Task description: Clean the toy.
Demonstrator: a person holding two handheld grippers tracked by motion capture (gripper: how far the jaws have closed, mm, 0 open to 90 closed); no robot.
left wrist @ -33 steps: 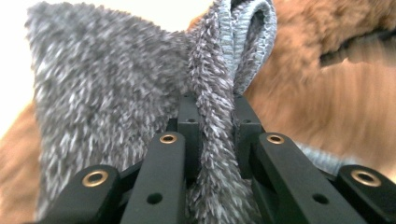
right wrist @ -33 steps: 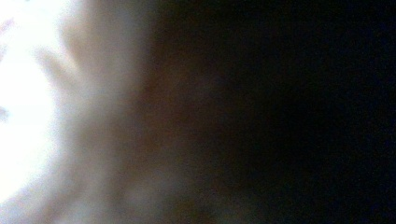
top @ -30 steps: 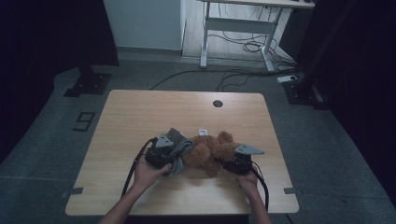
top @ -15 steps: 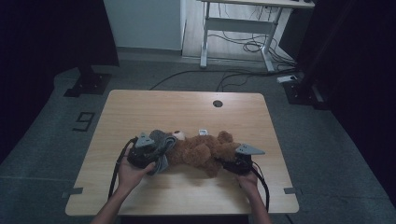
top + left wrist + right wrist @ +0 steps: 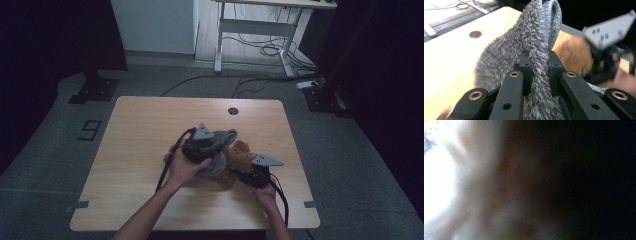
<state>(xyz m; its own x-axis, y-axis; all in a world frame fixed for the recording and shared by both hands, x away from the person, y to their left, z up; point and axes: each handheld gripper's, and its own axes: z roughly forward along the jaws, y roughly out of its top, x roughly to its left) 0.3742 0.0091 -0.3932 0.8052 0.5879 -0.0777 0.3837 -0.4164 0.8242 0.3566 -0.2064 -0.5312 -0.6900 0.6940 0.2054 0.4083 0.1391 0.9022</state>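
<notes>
Grey fuzzy cloth [image 5: 536,50], one piece, is sitting clamped between the left gripper [image 5: 537,60] jaws. One brown teddy bear [image 5: 240,155] is touching the right gripper [image 5: 248,176]; its grip I cannot tell.

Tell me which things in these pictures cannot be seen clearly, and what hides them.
- Right gripper jaws: in the right gripper view a blur pressed close to the lens hides them; in the high view the brown plush toy covers their tips.
- Plush toy's shape: the grey fuzzy cloth and left gripper cover it in the high view.
</notes>
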